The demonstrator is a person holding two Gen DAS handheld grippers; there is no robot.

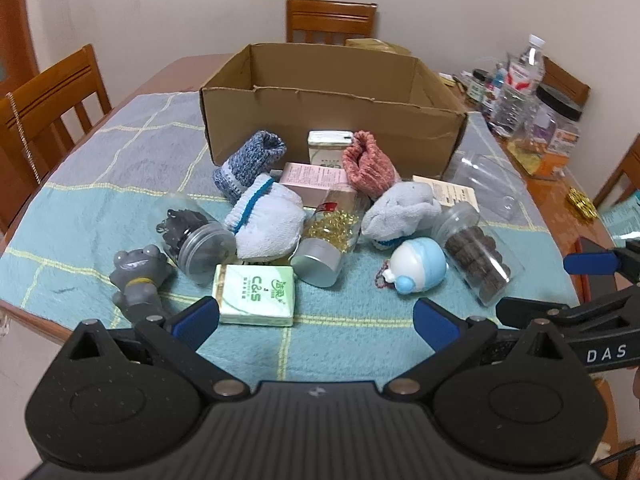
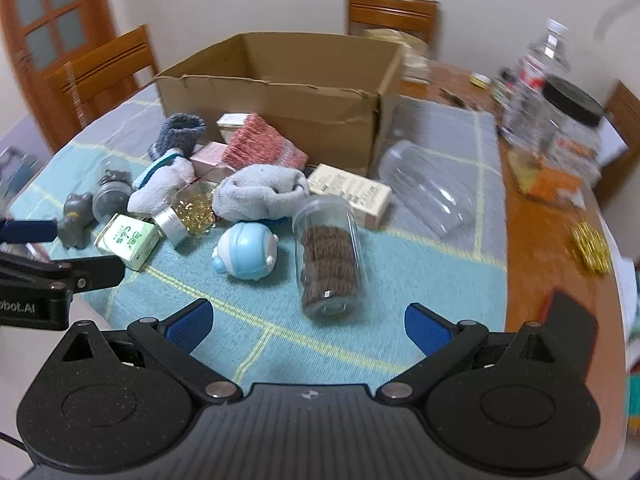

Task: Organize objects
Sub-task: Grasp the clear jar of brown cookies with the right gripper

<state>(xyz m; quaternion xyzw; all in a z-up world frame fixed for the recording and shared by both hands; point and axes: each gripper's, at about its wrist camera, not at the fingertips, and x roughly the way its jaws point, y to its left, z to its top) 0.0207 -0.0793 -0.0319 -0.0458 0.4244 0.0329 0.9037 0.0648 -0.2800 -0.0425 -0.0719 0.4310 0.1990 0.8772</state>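
Hovering over a cluttered table [image 1: 100, 184], both grippers hold their fingers spread wide with nothing between them.

Ahead of the left gripper [image 1: 316, 318], a green tissue pack [image 1: 256, 294] lies just beyond its left finger, with a grey frog figure [image 1: 138, 276] further left and a blue-and-white toy [image 1: 418, 270] ahead toward its right finger. Beyond these, rolled socks, jars and small boxes are heaped against the near wall of an open cardboard box [image 1: 332, 120]. Ahead of the right gripper [image 2: 308, 322], a clear jar of brown cookies [image 2: 328, 256] lies on its side between the fingers' lines, the same blue toy just left of it. An empty clear container [image 2: 424, 188] lies further off to the right.
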